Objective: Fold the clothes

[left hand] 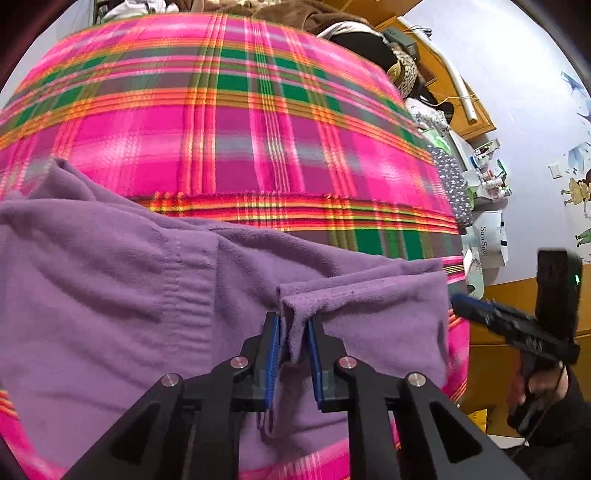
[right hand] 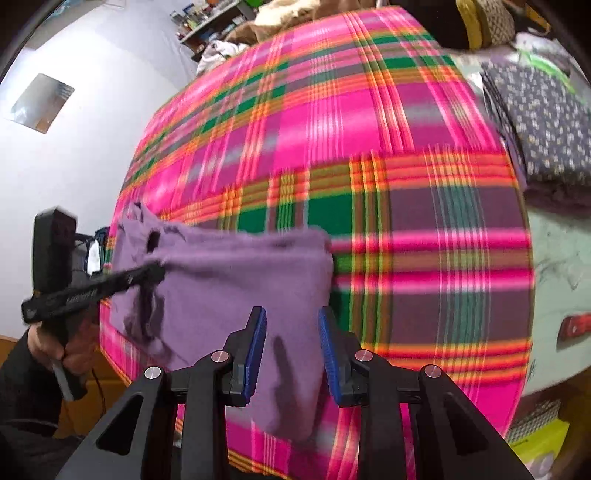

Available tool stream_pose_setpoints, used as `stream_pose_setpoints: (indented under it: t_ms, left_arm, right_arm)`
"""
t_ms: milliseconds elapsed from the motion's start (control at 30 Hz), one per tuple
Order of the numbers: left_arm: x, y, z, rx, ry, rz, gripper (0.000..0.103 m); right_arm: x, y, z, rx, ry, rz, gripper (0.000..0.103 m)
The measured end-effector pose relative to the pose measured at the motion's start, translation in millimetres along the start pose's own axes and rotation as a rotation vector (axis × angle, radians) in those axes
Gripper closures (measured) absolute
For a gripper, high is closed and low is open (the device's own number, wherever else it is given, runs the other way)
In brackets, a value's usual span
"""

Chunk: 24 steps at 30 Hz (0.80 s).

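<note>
A purple fleece garment [left hand: 110, 280] lies on a pink, green and orange plaid blanket [left hand: 229, 122]. My left gripper [left hand: 293, 325] is shut on a fold of the garment's edge. In the right wrist view the same garment [right hand: 240, 280] lies partly folded on the blanket [right hand: 406, 206], and the left gripper [right hand: 157, 271] holds its left side. My right gripper [right hand: 291, 321] is open and empty, hovering over the garment's near right part. It also shows at the right of the left wrist view [left hand: 458, 301], beyond the garment's edge.
A folded dark blue floral cloth [right hand: 546, 122] lies at the blanket's right edge, also in the left wrist view [left hand: 454, 181]. Piled clothes [left hand: 280, 14] sit at the far side. A wooden shelf with small items [left hand: 487, 173] stands to the right.
</note>
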State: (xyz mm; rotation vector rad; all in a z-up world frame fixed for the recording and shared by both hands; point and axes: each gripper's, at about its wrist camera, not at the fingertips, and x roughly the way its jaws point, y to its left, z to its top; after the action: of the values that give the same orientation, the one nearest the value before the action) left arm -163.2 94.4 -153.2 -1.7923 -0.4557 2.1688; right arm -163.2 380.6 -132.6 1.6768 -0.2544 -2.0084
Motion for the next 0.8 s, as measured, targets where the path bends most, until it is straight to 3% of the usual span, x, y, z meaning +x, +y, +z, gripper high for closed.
stream_pose_setpoints:
  t_ms: [233,267,400,600,800]
  left_arm:
    - [-27.9,-3.9,-6.5,0.006,-0.051,0.043,0.089]
    - [-26.0,-9.1,-7.5,0.022,-0.047,0.036,0.089]
    - [-12.2,-28.7,-12.2,0.081,-0.017,0.020,0.089]
    - [28.7,-21.2,-32.5,0.061,0.089,0.056,0.090]
    - [23.8,-20.4,-51.8,0.070,0.109,0.059,0.090]
  right_arm:
    - [30.5,10.4,29.6,-0.099,0.062,-0.082,0.085]
    - [34.3,8.5,32.9,-0.093,0.067,-0.089,0.089]
    - [34.8,4.8,38.4,-0.083,0.059,-0.091,0.089]
    - [14.2,8.8,18.1,-0.074,0.040,-0.035,0.085]
    - [24.2,-2.6,-15.7,-0.040,0.103,-0.033,0.085]
